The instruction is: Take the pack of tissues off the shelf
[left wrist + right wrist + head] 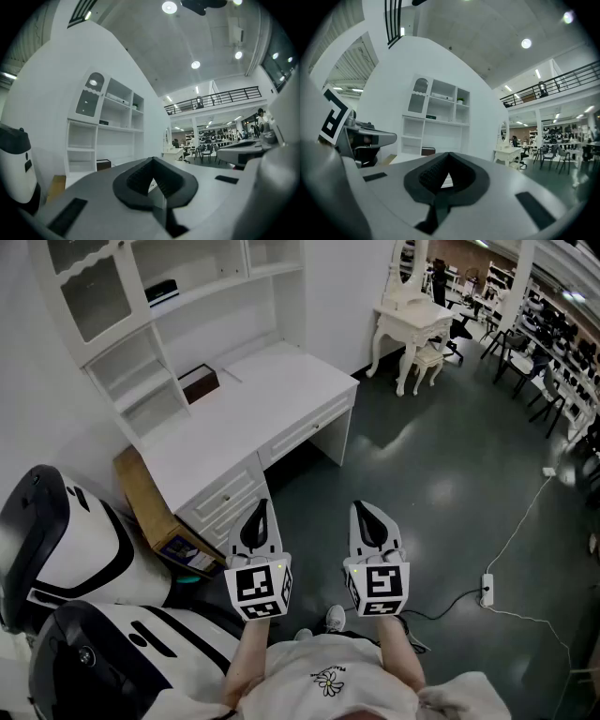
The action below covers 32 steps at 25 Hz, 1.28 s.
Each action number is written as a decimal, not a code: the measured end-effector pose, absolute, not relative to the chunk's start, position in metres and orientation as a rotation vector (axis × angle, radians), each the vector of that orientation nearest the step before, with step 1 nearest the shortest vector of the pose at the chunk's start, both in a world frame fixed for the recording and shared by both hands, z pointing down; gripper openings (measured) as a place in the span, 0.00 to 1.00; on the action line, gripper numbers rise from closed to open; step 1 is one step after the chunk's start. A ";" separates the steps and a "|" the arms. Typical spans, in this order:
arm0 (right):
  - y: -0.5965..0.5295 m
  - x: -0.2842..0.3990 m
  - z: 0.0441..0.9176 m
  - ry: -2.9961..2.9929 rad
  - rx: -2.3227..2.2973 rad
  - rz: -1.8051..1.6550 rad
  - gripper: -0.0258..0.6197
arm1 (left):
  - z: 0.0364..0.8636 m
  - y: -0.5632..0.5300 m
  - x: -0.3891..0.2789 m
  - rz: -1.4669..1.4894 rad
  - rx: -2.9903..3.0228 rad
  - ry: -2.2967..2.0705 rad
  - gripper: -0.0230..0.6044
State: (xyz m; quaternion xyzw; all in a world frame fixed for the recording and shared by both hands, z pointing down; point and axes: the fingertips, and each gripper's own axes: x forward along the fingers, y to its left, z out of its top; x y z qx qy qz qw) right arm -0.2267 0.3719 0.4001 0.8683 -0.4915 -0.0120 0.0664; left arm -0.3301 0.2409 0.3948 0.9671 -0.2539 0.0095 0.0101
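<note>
A white desk (pixel 272 390) with a shelf unit (pixel 112 296) stands ahead and to the left. On one of its shelves lies a flat dark-and-white pack (pixel 161 290), small and hard to make out. A brown box (pixel 198 382) sits in the low cubby at desk height and also shows as the brown box (pixel 103 164) and the brown box (pixel 427 151). My left gripper (pixel 260 505) and right gripper (pixel 362 506) are held side by side, level, well short of the desk. Both are shut and empty, as the left gripper (pixel 152 177) and right gripper (pixel 446 174) show up close.
Two white-and-black machines (pixel 66 540) stand close at my lower left, beside a cardboard box (pixel 150 502) leaning on the desk. A white dressing table (pixel 412 320) and chairs (pixel 525 362) stand further back. A cable and power strip (pixel 487 589) lie on the dark floor to the right.
</note>
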 end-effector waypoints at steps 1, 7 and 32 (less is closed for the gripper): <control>0.370 -0.225 0.400 -1.491 2.614 -0.040 0.04 | 0.395 0.240 -0.328 0.030 3.018 -0.797 0.03; 0.359 -0.221 0.399 -1.552 2.590 -0.040 0.04 | 0.398 0.235 -0.321 0.040 3.002 -0.830 0.03; 0.319 -0.188 0.431 -1.905 2.456 0.083 0.04 | 0.415 0.213 -0.308 0.057 2.905 -1.113 0.03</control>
